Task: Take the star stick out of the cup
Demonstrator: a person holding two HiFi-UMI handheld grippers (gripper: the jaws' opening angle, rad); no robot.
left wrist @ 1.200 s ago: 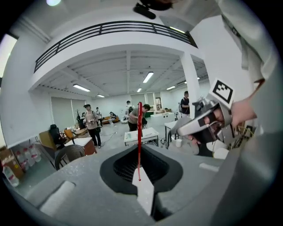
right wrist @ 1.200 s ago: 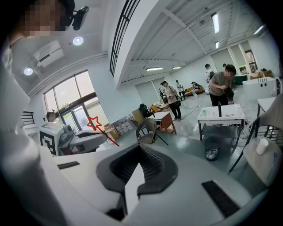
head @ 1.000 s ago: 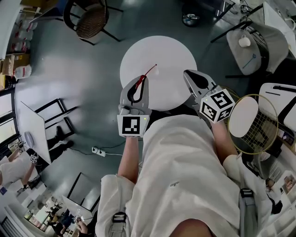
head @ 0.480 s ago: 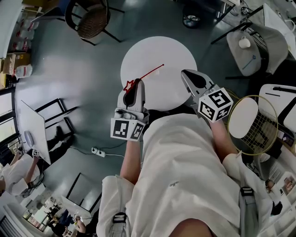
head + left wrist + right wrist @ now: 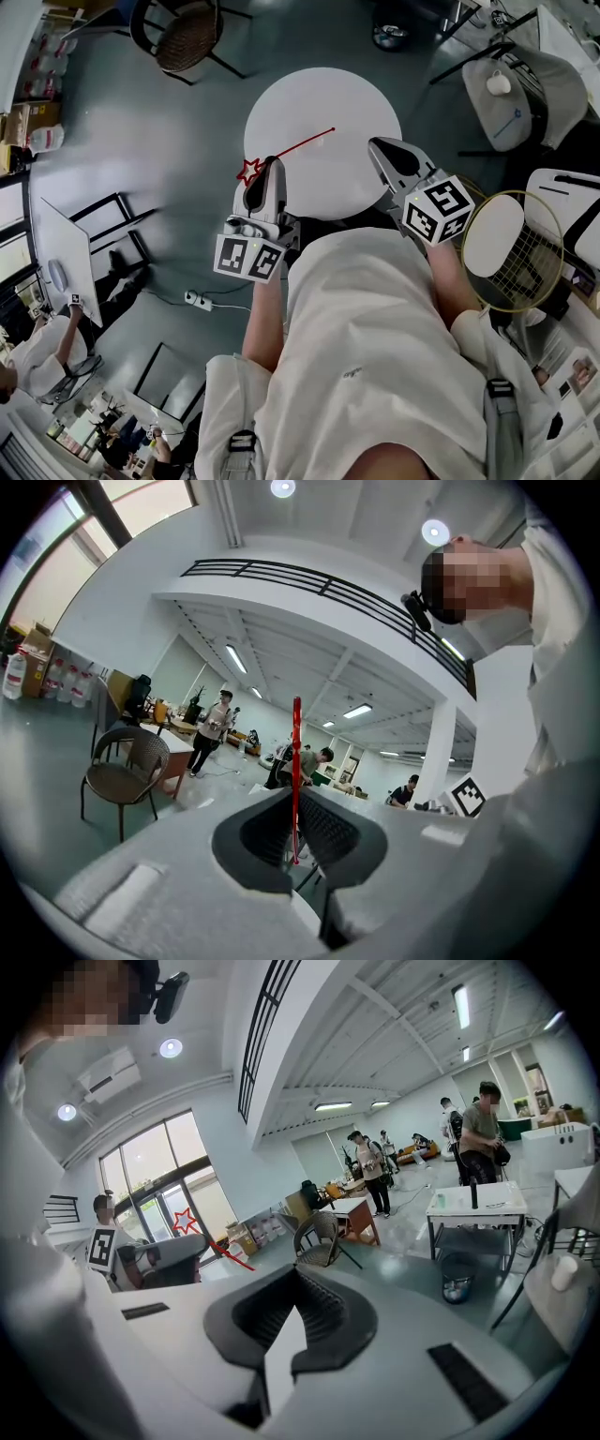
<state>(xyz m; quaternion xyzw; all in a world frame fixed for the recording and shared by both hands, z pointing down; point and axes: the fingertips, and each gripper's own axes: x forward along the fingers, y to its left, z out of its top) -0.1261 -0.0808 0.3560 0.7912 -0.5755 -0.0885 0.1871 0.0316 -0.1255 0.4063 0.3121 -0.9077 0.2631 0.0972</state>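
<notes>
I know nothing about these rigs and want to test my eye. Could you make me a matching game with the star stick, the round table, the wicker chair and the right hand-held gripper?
Things:
1. star stick
2. round table
3. wicker chair
4. right hand-held gripper

Descriptions:
A. white top
B. jaws together, nothing held
C. red, clamped in the left hand-held gripper
D. standing on the floor beyond the table

Pairs: 1-C, 2-A, 3-D, 4-B

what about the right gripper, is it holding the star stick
No, the right gripper is shut on nothing; the left gripper holds the star stick.
</notes>
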